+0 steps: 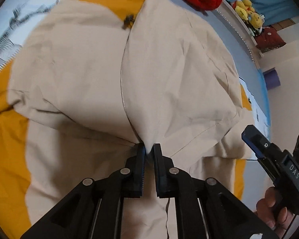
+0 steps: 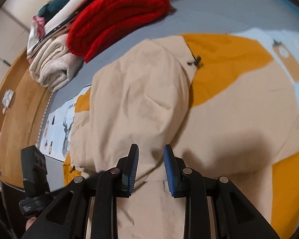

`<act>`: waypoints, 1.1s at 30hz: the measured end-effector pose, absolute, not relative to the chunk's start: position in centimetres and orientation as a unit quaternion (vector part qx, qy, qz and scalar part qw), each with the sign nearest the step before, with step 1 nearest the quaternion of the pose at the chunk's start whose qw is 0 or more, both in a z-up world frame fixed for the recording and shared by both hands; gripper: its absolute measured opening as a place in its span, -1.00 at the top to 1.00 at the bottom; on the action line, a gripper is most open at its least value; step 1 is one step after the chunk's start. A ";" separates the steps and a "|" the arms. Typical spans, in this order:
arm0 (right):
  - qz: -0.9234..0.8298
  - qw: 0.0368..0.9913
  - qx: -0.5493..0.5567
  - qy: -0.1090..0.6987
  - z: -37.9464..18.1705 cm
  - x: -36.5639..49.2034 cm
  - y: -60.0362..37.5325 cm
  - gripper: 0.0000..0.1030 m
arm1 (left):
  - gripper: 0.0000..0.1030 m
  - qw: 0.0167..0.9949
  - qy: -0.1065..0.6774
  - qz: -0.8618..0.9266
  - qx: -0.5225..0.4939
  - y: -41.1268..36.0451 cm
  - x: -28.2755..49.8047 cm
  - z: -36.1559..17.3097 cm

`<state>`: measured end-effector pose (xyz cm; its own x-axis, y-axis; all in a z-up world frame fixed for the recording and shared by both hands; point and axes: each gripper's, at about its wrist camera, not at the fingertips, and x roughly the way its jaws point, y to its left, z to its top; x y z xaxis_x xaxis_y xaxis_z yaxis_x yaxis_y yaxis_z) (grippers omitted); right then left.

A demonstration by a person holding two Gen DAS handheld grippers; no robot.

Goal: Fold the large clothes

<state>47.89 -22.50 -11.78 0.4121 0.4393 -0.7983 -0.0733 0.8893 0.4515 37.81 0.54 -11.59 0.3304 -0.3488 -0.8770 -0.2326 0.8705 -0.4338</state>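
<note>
A large beige garment (image 1: 85, 63) with orange panels lies spread on a grey-blue bed surface. One beige part (image 1: 169, 75) is folded over the rest. My left gripper (image 1: 149, 149) is shut on the beige cloth at the edge of that fold and lifts it slightly. My right gripper (image 2: 151, 153) is open above the beige garment (image 2: 137, 99), with nothing between its fingers. The right gripper also shows in the left wrist view (image 1: 255, 139), off the garment's right edge.
A stack of folded clothes, with a red knit (image 2: 117, 16) on top and a cream blanket (image 2: 51, 67) beside it, lies at the far side of the bed. A printed sheet (image 2: 59, 127) lies under the garment. Wooden floor (image 2: 16, 103) lies beyond the bed edge.
</note>
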 end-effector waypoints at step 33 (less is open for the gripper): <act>0.054 0.846 0.169 0.502 -11.8 47.9 -24.0 0.46 | 0.68 0.773 0.583 -0.188 -0.166 -1.3 38.9 -8.6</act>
